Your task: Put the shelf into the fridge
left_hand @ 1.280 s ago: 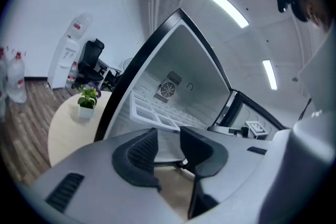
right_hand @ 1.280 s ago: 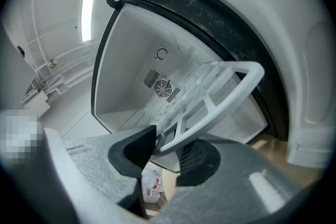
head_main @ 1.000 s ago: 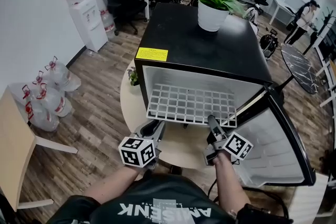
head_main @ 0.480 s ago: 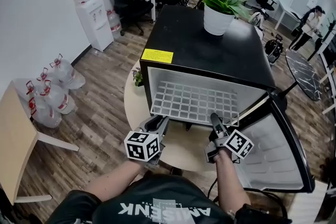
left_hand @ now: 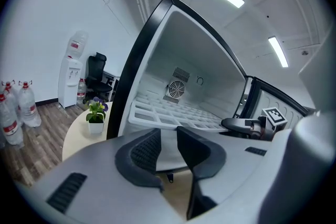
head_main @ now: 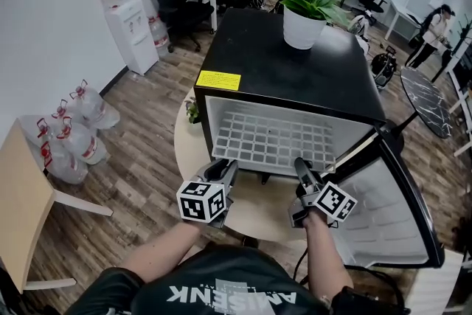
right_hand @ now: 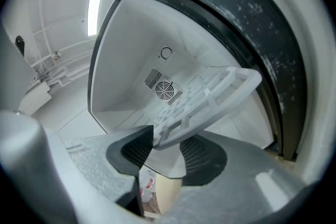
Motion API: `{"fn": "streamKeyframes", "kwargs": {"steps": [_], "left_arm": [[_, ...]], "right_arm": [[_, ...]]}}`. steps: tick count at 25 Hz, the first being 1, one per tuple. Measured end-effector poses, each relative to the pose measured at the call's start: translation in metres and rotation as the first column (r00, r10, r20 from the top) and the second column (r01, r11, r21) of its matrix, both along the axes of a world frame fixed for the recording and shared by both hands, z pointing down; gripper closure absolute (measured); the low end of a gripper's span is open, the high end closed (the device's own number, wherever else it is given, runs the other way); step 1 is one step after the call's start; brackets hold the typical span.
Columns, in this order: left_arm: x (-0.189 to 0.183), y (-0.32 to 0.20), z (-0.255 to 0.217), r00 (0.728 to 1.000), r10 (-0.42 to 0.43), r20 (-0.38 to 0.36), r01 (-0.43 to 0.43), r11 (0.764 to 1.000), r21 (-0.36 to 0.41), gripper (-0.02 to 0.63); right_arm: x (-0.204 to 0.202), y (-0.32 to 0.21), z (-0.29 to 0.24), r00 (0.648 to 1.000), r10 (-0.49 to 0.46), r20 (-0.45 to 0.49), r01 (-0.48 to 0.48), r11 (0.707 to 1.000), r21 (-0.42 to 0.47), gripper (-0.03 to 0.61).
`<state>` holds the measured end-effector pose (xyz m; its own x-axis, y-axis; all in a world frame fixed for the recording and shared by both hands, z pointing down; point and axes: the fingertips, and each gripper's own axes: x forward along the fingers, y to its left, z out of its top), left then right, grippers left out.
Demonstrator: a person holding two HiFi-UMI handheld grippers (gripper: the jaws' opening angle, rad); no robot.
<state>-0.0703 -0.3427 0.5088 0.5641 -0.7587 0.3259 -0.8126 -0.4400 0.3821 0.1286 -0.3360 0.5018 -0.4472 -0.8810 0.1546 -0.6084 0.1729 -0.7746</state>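
The white grid shelf (head_main: 269, 140) lies level inside the open black fridge (head_main: 287, 63), its front edge about at the fridge's opening. My left gripper (head_main: 223, 170) is at the shelf's front left. In the left gripper view its jaws (left_hand: 167, 136) stand apart, with the shelf's front rail (left_hand: 173, 119) just past the tips. My right gripper (head_main: 301, 166) is at the front right corner. In the right gripper view the shelf's rim (right_hand: 210, 97) runs between the jaws (right_hand: 167, 141), which have just been opening and no longer clamp it.
The fridge door (head_main: 391, 217) hangs open at the right, close to my right arm. A potted plant (head_main: 301, 24) stands on the fridge top. The fridge sits on a round table (head_main: 188, 151) beside a small flower pot (left_hand: 95, 118). Water bottles (head_main: 70, 136) lie on the floor at the left.
The shelf has slid deeper into the fridge, and both grippers have followed it a little toward the opening. The right jaws have spread apart.
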Motion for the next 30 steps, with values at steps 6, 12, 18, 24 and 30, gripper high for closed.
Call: {"fn": "streamKeyframes", "kwargs": {"steps": [6, 12, 18, 24, 30], "left_arm": [[0.001, -0.004, 0.004, 1.0, -0.003, 0.004, 0.003, 1.0, -0.001, 0.515], [-0.003, -0.005, 0.0, 1.0, -0.015, 0.002, 0.015, 1.0, -0.007, 0.515], [-0.004, -0.005, -0.003, 1.0, -0.013, 0.0, 0.013, 1.0, -0.007, 0.515], [-0.001, -0.002, 0.002, 1.0, -0.012, 0.014, 0.013, 1.0, -0.005, 0.515], [0.0, 0.004, 0.01, 0.996, -0.018, 0.091, 0.015, 0.999, 0.034, 0.584]], "right_arm": [[-0.004, 0.033, -0.001, 0.979, -0.024, -0.203, 0.035, 0.998, 0.054, 0.42], [-0.004, 0.032, -0.01, 0.942, 0.005, -0.335, 0.028, 0.995, 0.093, 0.53], [-0.002, 0.026, -0.012, 0.906, 0.015, -0.423, 0.031, 0.994, 0.103, 0.571], [0.002, 0.03, -0.001, 0.891, 0.018, -0.454, 0.036, 0.993, 0.111, 0.571], [0.005, 0.027, 0.001, 0.89, 0.022, -0.456, 0.038, 0.992, 0.123, 0.571]]}}
